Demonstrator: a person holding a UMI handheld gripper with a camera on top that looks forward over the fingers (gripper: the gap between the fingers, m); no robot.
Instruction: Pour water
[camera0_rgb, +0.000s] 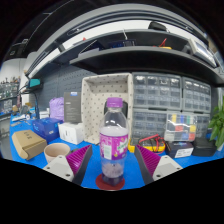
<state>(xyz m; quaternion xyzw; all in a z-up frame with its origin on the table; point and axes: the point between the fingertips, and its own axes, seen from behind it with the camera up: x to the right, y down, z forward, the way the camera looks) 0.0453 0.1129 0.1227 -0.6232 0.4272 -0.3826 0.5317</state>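
Note:
A clear plastic water bottle (114, 135) with a purple cap and purple label stands upright on a red coaster (111, 182) on the blue table (170, 172). It stands between the fingers of my gripper (114, 153), with a gap at either side. The gripper is open; its magenta pads (79, 158) flank the bottle's lower half without touching it. A beige cup (57, 152) stands on the table just left of my left finger.
A cardboard box (28, 143), a blue basket (45, 128) and a white box (72, 132) sit at the left. Behind the bottle are a pegboard (93, 100) and drawer cabinets (158, 105). Coloured items (180, 128) and a plant (217, 125) are at the right.

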